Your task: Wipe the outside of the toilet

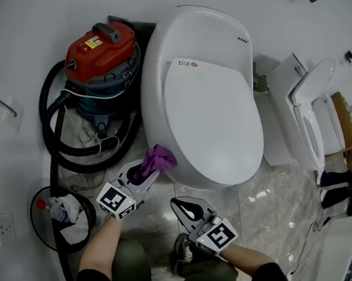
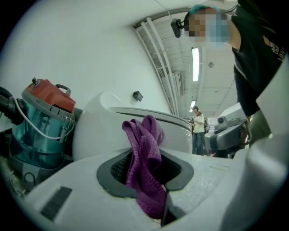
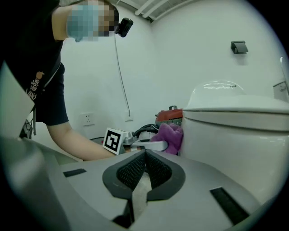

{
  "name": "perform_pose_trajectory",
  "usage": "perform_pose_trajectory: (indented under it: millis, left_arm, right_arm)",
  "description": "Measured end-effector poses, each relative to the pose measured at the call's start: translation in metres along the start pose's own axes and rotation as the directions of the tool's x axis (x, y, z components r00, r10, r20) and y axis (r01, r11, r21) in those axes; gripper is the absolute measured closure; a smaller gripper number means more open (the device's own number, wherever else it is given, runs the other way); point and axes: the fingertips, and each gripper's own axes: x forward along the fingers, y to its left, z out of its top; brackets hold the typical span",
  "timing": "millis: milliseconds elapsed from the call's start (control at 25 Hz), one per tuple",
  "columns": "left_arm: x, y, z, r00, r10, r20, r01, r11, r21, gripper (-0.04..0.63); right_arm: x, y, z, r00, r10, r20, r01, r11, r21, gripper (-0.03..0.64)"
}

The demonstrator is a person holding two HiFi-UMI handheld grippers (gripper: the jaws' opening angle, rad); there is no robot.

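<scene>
Cloth (image 1: 159, 160) pinched by left gripper (image 1: 144, 177), touching toilet (image 1: 203, 105) in head view; right gripper (image 3: 144, 155) pressed together, empty

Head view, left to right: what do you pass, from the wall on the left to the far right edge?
wall socket → bin → vacuum cleaner → purple cloth → toilet → second toilet
</scene>
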Motion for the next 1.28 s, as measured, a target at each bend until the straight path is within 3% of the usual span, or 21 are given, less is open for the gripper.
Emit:
perform_pose_trajectory:
  millis: [160,280,440,640,840,960,1080,1280]
  left_arm:
    - [0.006,0.030,0.001,0.997,0.067,-0.022,-0.068,0.997,-0.030,0.483]
    - [0.016,0.053,0.001,0.996,0.077,-0.049,-0.079,0.996,-0.032,0.481]
    - [0.027,0.081,0.004,0.996,0.075,-0.056,-0.076,0.997,-0.017,0.472]
    - [0.036,0.120,0.007,0.988,0.151,-0.042,-0.152,0.988,-0.029,0.472]
    - [0.045,0.170,0.006,0.946,0.314,-0.078,-0.318,0.947,-0.048,0.477]
    - [0.049,0.181,0.006,0.933,0.347,-0.097,-0.353,0.935,-0.043,0.477]
    - [0.043,0.174,0.008,0.935,0.345,-0.087,-0.349,0.937,-0.033,0.485]
    - [0.019,0.130,0.011,0.969,0.245,-0.038,-0.245,0.969,-0.021,0.485]
  right_arm:
    - [0.000,0.013,0.014,1.000,0.008,-0.008,-0.008,1.000,-0.004,0.617]
    - [-0.001,0.019,0.024,1.000,-0.001,0.000,0.001,1.000,-0.018,0.617]
    - [-0.008,0.019,0.029,0.999,-0.038,0.022,0.038,0.999,0.015,0.617]
    - [-0.022,0.014,0.024,0.996,-0.085,0.031,0.084,0.995,0.047,0.617]
    - [-0.038,0.008,0.009,0.991,-0.130,0.014,0.129,0.989,0.078,0.617]
    - [-0.043,0.006,0.005,0.989,-0.147,0.013,0.145,0.986,0.086,0.617]
    - [-0.045,0.006,0.005,0.988,-0.150,0.020,0.148,0.985,0.089,0.617]
    - [-0.044,0.009,0.009,0.990,-0.136,0.041,0.132,0.988,0.082,0.617]
